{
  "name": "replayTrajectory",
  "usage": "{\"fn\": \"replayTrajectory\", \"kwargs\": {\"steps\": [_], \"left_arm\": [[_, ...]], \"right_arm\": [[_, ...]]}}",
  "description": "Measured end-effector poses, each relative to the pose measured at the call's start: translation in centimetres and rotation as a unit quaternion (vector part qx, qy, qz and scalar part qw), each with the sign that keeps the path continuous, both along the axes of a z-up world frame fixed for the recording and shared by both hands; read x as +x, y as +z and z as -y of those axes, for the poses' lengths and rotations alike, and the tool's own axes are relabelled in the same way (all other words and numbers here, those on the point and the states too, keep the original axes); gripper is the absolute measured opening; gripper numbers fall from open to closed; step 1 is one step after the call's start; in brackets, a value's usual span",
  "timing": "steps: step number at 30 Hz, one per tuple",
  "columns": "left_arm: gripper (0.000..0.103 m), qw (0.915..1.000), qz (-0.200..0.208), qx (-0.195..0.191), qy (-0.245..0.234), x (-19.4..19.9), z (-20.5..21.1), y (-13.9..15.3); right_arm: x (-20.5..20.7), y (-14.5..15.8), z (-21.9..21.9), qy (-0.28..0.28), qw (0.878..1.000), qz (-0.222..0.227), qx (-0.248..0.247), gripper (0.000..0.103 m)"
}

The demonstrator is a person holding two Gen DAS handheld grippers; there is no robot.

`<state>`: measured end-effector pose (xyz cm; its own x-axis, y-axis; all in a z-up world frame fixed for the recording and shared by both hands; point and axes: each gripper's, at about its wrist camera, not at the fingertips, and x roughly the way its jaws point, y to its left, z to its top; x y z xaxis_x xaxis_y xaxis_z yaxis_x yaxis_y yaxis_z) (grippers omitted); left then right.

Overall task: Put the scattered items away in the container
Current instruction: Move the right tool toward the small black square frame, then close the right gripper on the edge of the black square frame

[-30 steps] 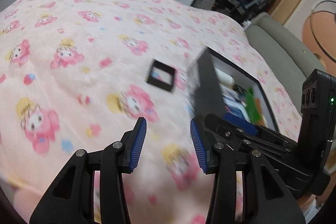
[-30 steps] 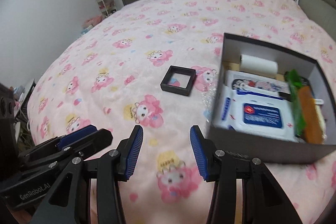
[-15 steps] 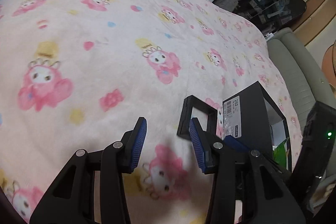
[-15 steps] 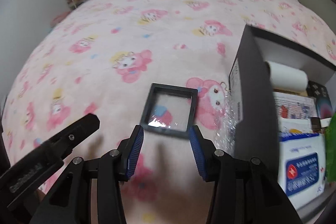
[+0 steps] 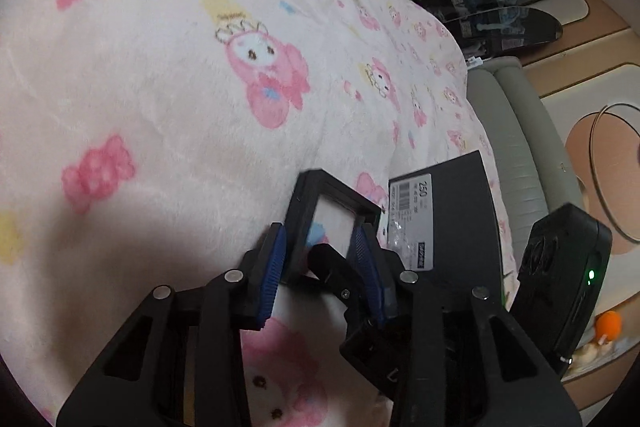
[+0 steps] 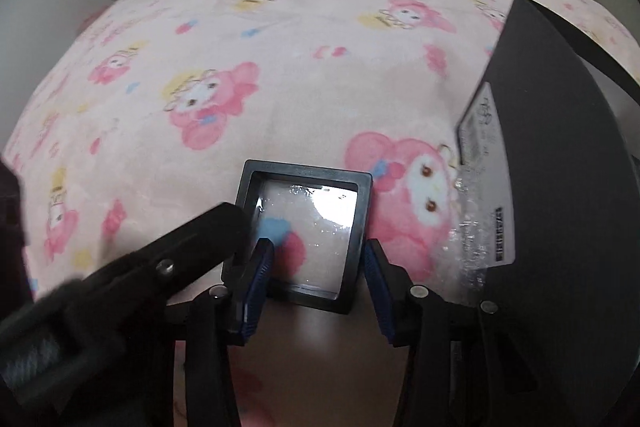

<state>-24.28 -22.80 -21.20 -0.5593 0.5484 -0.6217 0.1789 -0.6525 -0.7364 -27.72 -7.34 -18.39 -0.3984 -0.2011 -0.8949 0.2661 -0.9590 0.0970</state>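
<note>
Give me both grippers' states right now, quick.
Left gripper: open, fingers either side of the frame, not clamped.
Right gripper: open, straddling the frame's near edge, not gripping.

left wrist: low, close | right wrist: same | shared: black frame (image 5: pixel 320 211) (image 6: pixel 304 235)

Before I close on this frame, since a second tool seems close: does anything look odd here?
Yes. Both grippers crowd the same square black frame on the blanket. The right gripper straddles it, open; the left gripper straddles it too, and one of its fingers reaches the frame's left edge.
</note>
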Motion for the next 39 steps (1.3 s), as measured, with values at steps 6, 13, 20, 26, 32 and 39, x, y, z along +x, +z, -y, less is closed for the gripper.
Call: {"fn": "replayTrajectory", "kwargs": {"steps": [6, 13, 20, 26, 32, 39], "left_arm": [[0.032, 0.9978, -0.007, -0.066, -0.005, 4.2, -1.1, 3.1], [0.033, 0.9992, -0.008, -0.040, 0.003, 11.4, -1.9, 3.5], [0.031, 0.9991, 0.007, -0.041, 0.009, 17.4, -4.1, 2.5], [0.032, 0.9943, -0.001, -0.101, 0.035, 16.7, -3.9, 2.2], [0.036, 0.9968, -0.012, -0.071, 0.035, 15.2, -3.5, 1.3], [0.016, 0.9944, -0.035, -0.099, 0.007, 16.5, -4.7, 3.1]], "right_arm": [[3.3, 1.6, -0.6, 0.023, 0.999, 0.007, -0.028, 0.036], [9.7, 2.9, -2.4, 0.052, 0.997, 0.023, -0.045, 0.036], [15.8, 1.1, -4.4, 0.059, 0.994, 0.068, -0.057, 0.034], [15.9, 0.5, -5.6, 0.042, 0.994, 0.060, -0.076, 0.035], [15.3, 1.1, -6.6, 0.021, 0.995, 0.050, -0.088, 0.035], [16.0, 1.8, -8.0, 0.023, 0.994, 0.053, -0.095, 0.035]]}}
